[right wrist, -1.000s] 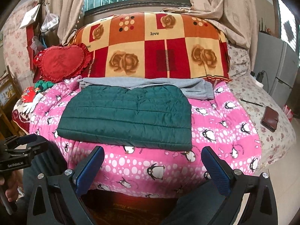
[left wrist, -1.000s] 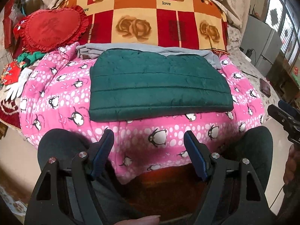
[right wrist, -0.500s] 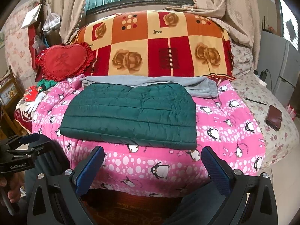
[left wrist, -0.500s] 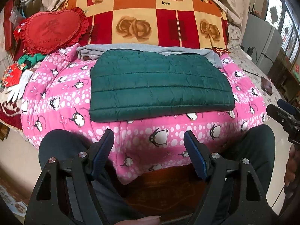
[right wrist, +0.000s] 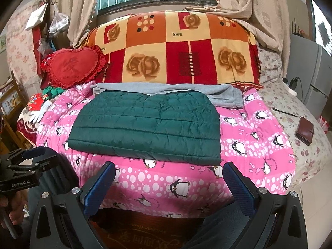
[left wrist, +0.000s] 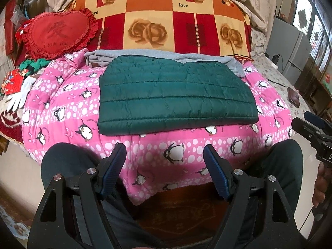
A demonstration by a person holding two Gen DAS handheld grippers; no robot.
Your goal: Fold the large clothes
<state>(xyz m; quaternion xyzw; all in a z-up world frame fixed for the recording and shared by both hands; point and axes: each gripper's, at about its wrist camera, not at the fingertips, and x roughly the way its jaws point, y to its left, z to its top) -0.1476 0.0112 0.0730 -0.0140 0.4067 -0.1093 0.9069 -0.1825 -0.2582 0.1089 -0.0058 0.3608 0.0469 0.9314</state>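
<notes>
We hold the left gripper [left wrist: 165, 166] low over our knees, jaws spread wide and gripping nothing, with only the pink penguin quilt [left wrist: 62, 95] showing between its blue pads [left wrist: 113, 167]. The right gripper [right wrist: 170, 183] sits in the same posture beside it, jaws also wide apart and empty. Both hang short of the bed's near edge, well apart from the clothing, which to us reads as a pause between garments, not a reach in progress.

Beyond the grippers, the dark green quilted jacket [left wrist: 174, 95] lies flat on the quilt, already folded into a neat rectangle. Its long axis runs across the bed from left to right, parallel to the near edge, and its stitched channels run the same way. One long edge faces us; the far one, with a shallow notch at its middle, faces the headboard end.

Just behind it, a folded grey garment [right wrist: 226, 97] lies along the same left-to-right line; the jacket's far edge overlaps it, and its end pokes out to the right. We judge the two were laid square and in line to keep a tidy pile.

A large patchwork rose cushion [right wrist: 176, 47] stands behind them, a red heart pillow [right wrist: 72, 66] to its left and a brown wallet [right wrist: 305, 130] far right on the floral sheet [right wrist: 311, 159].
</notes>
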